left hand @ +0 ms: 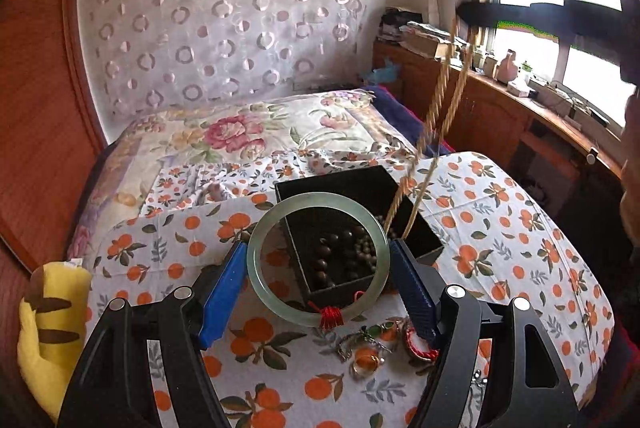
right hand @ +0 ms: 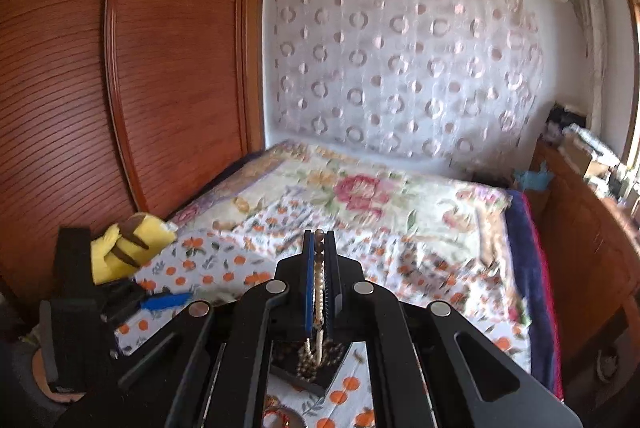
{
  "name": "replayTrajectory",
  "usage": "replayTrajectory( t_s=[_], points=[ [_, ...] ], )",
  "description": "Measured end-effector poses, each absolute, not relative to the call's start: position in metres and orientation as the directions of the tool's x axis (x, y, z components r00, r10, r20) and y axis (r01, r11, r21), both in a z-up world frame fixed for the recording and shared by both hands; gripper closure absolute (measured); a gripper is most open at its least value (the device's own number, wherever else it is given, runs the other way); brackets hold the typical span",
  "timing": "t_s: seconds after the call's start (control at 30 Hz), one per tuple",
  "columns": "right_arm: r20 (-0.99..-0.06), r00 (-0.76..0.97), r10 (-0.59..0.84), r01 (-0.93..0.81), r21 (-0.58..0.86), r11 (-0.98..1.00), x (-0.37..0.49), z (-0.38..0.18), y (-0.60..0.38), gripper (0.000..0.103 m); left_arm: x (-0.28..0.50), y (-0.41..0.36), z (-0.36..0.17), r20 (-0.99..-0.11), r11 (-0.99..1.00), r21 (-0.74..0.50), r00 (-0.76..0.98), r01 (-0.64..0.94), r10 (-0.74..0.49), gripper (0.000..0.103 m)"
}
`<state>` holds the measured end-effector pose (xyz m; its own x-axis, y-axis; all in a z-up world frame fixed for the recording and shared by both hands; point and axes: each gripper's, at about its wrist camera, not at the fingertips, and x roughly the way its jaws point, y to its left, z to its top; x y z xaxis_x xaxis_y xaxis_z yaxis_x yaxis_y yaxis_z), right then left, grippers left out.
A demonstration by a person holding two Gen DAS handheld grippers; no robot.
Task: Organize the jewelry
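My left gripper (left hand: 317, 246) is shut on a pale green jade bangle (left hand: 316, 199) with a red thread knot, holding it by its sides above the cloth. Just behind it stands a black box (left hand: 344, 293) with dark beads inside. A beige bead necklace (left hand: 433, 104) hangs from my right gripper (left hand: 464, 14), a dark blur at the upper right, down into the box. In the right wrist view my right gripper (right hand: 319, 234) is shut on the necklace (right hand: 319, 280), which runs between the blue pads. The box (right hand: 304, 376) lies below, and one blue left finger (right hand: 164, 302) shows at the left.
Loose rings, a red cord bracelet and small charms (left hand: 368, 356) lie on the orange-print cloth (left hand: 500, 228) in front of the box. A yellow plush toy (left hand: 52, 328) sits at the left edge. A floral bedspread lies beyond, with a wooden wardrobe on the left and a cluttered window ledge on the right.
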<state>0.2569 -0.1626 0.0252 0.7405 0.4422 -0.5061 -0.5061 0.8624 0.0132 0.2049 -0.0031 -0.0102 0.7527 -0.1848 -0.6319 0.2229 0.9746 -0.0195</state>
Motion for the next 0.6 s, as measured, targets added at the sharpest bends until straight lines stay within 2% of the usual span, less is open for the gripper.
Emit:
replayTrajectory(
  t_s=[0.17, 0.23, 0.3, 0.6],
  points=[
    [-0.573, 0.693, 0.438, -0.502, 0.052, 0.863, 0.279, -0.011, -0.16, 0.093, 0.22, 0.0, -0.017, -0.643, 0.975, -0.029, 0.743, 0.219, -0.185, 0.034],
    [-0.582, 0.676, 0.451, -0.512, 0.068, 0.856, 0.285, -0.021, -0.161, 0.077, 0.228, 0.0, -0.02, -0.646, 0.975, -0.032, 0.74, 0.218, -0.187, 0.034],
    [-0.586, 0.667, 0.461, -0.519, 0.079, 0.851, 0.288, -0.026, -0.164, 0.071, 0.235, -0.002, -0.023, -0.65, 0.975, -0.036, 0.736, 0.221, -0.19, 0.034],
    [-0.589, 0.666, 0.458, -0.513, 0.083, 0.854, 0.289, -0.05, -0.192, 0.071, 0.273, -0.021, -0.039, -0.682, 0.968, -0.011, 0.706, 0.25, -0.19, 0.034]
  ],
)
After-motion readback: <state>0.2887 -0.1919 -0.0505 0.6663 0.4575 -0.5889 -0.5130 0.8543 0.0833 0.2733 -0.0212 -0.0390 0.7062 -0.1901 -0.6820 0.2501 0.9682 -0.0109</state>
